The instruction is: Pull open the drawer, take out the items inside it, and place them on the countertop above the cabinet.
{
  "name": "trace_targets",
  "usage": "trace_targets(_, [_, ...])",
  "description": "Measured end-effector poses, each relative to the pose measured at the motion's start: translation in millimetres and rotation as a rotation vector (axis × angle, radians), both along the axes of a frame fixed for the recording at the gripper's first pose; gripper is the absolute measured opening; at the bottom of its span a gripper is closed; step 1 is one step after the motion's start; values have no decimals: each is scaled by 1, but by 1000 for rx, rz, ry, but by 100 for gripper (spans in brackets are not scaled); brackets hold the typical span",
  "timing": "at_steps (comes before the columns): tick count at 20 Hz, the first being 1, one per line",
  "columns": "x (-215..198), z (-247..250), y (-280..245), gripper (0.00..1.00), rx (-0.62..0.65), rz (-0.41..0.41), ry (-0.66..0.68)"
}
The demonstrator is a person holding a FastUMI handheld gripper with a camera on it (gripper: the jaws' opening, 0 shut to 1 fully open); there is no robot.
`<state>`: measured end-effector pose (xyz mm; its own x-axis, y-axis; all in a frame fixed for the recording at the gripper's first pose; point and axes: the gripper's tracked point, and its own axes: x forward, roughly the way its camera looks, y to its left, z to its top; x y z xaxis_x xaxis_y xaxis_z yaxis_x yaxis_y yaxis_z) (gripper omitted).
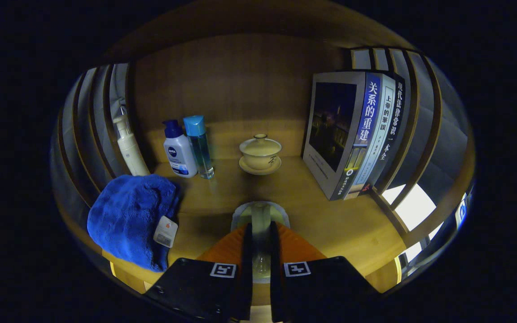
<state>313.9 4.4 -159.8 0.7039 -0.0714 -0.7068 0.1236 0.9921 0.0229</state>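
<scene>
A small clear glass (pixel 260 224) with a pale greenish tint is sitting between the tool's (pixel 260 244) two fingers, which are pressing close against its sides. Its rounded rim is showing just ahead of the fingertips, above the wooden bench (pixel 330 220). A blue towel (pixel 128 220) with a white tag is lying crumpled on the bench, beside the fingers, draping over the front edge. Whether the glass is touching the bench is unclear.

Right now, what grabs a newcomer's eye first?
The gripper, whose fingers pinch a pale clear-bodied object over the wooden countertop. A bright blue towel lies beside the fingers; a lidded tea bowl sits beyond them, beside upright books.
</scene>
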Motion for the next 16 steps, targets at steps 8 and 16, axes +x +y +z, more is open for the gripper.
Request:
trace_targets(8, [6, -13, 10, 54, 13, 17, -39])
trace_targets(16, [8, 2, 15, 96, -20, 38, -123])
